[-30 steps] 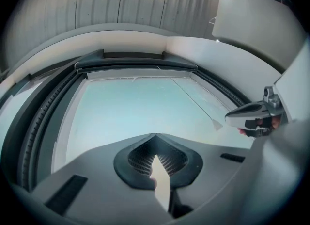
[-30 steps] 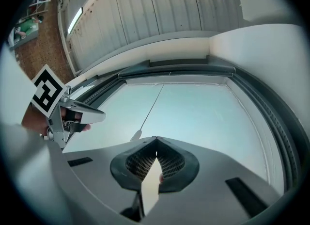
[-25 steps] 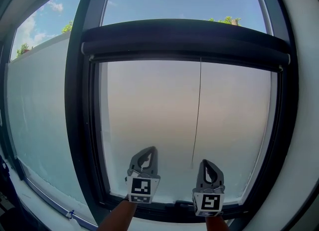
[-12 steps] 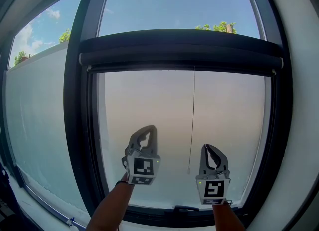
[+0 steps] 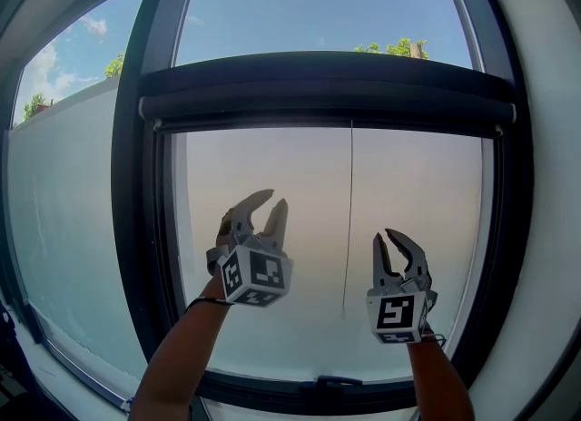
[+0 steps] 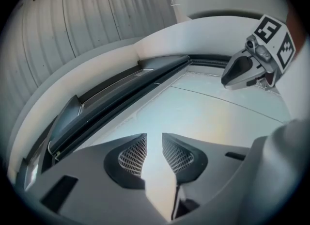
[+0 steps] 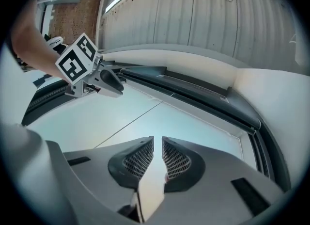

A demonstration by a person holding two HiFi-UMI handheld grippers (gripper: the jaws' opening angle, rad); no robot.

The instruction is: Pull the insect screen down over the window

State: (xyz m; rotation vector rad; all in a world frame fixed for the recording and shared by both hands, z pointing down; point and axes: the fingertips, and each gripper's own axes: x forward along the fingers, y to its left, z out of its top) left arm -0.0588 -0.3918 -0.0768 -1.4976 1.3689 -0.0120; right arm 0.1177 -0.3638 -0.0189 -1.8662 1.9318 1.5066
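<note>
The insect screen is rolled up in a dark cassette (image 5: 327, 93) across the top of the window, with its bottom bar (image 5: 327, 122) just under it. A thin pull cord (image 5: 349, 220) hangs from the bar down the frosted pane. My left gripper (image 5: 274, 199) is raised before the pane, left of the cord, and its jaws are opening with nothing between them. My right gripper (image 5: 388, 236) is right of the cord and lower. Its jaws are opening by a narrow gap, also empty. The left gripper view shows the cassette (image 6: 121, 88) ahead of the left gripper (image 6: 154, 139), and the right gripper view shows the cassette (image 7: 193, 93) ahead of the right gripper (image 7: 158, 141).
A dark window frame (image 5: 136, 229) surrounds the pane, with a handle (image 5: 329, 381) on the bottom rail. A second pane (image 5: 73, 229) lies to the left. White wall (image 5: 554, 229) borders the right side.
Both grippers have risen from the bottom rail up the pane. Their jaws, shut before, now stand parted, the left more than the right.
</note>
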